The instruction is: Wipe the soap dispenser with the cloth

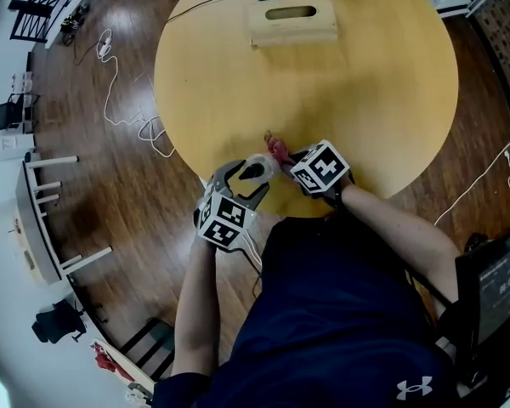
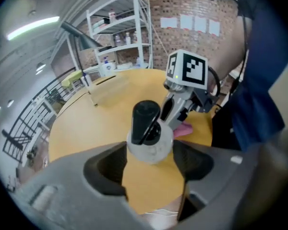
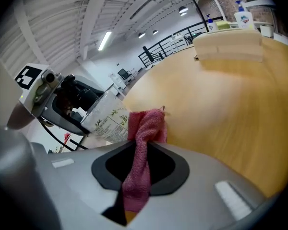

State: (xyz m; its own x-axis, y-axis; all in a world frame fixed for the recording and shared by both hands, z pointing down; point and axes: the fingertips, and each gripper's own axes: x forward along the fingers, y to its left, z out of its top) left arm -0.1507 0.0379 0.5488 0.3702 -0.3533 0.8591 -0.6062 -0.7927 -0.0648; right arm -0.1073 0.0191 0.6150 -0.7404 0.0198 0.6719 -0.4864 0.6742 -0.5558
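Soap dispenser (image 2: 146,128): at table (image 1: 365,75) edge, 6 o'clock, clamped in my L gripper (image 2: 150,150) to steady it; my R gripper (image 3: 137,152) pinches pink cloth (image 3: 144,128) beside its label, prob. for wiping.

Site: loft-style lab workshop | Evidence: white metal shelving rack (image 2: 120,46); red brick wall (image 2: 182,1); black mezzanine railing (image 3: 168,42); ceiling strip lights (image 3: 104,40)

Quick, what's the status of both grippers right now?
Left gripper: closed on the soap dispenser, which it holds tilted.
Right gripper: closed on the pink cloth.
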